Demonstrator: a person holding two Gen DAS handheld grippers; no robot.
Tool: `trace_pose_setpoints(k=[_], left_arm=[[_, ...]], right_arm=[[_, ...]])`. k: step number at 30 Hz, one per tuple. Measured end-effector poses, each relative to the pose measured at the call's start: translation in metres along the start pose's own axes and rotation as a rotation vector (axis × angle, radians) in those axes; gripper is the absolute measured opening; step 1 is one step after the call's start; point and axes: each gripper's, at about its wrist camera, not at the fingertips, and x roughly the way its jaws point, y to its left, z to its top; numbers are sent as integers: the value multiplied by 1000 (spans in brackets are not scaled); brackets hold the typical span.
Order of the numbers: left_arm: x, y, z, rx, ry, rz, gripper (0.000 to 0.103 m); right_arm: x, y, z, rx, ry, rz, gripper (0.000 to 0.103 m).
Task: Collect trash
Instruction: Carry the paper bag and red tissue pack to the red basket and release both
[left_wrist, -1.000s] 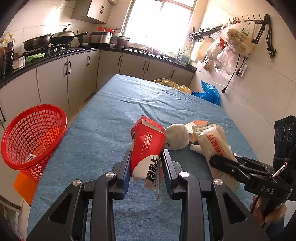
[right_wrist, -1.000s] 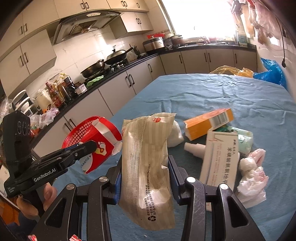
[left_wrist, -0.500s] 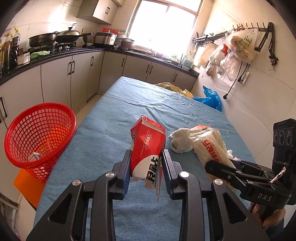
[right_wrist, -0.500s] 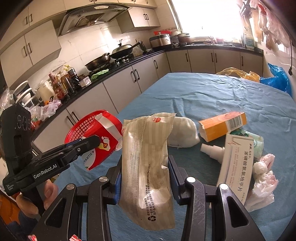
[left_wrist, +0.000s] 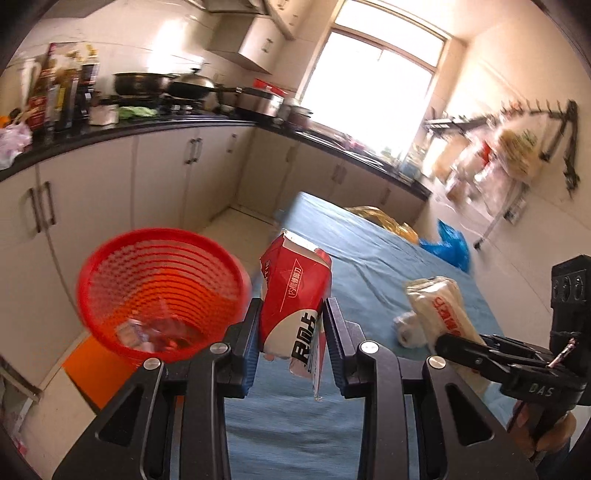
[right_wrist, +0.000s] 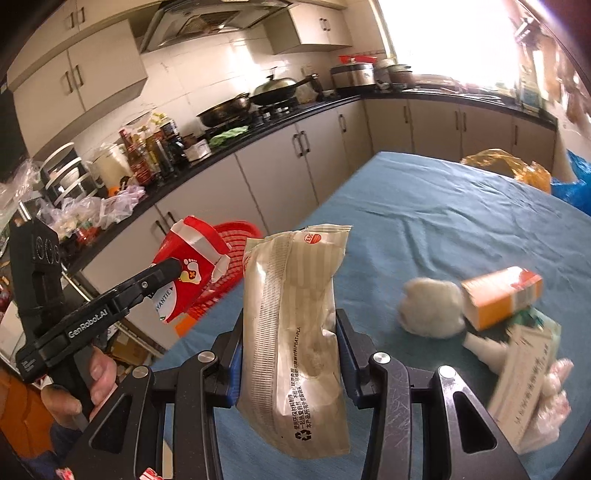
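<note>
Left wrist view shows a narrow kitchen with a long table covered by a blue cloth. The left gripper is closed on a red and white carton, which it holds upright above the near edge of the table. Beside this edge, lower, stands a red mesh basket on the floor, with a few small pieces of trash at its bottom. At the right side the right gripper grips a pale beige wrapper bag over the cloth. At the far end of the table lie a yellow plastic bag and a blue plastic bag. Beige cabinets with a black counter run along the left wall and under the bright window; pans stand on the stove. The right wall has a rack with hanging bags, blurred.

In the right wrist view the bag stands between the pads and is pressed by them. On the cloth to the right lie a white crumpled ball, an orange box, a white box with print and crumpled tissue, close together. The carton is in front of the basket. Bottles and jars crowd the counter
</note>
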Motion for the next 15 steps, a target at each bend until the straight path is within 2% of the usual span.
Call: trace_pose_setpoints(k=[6, 15], left_arm=[[-11, 45, 14, -65, -40, 59, 32], [0, 90, 25, -118, -34, 122, 32]], right_arm=[[34, 29, 27, -31, 38, 28, 46], [94, 67, 62, -50, 94, 86, 47]])
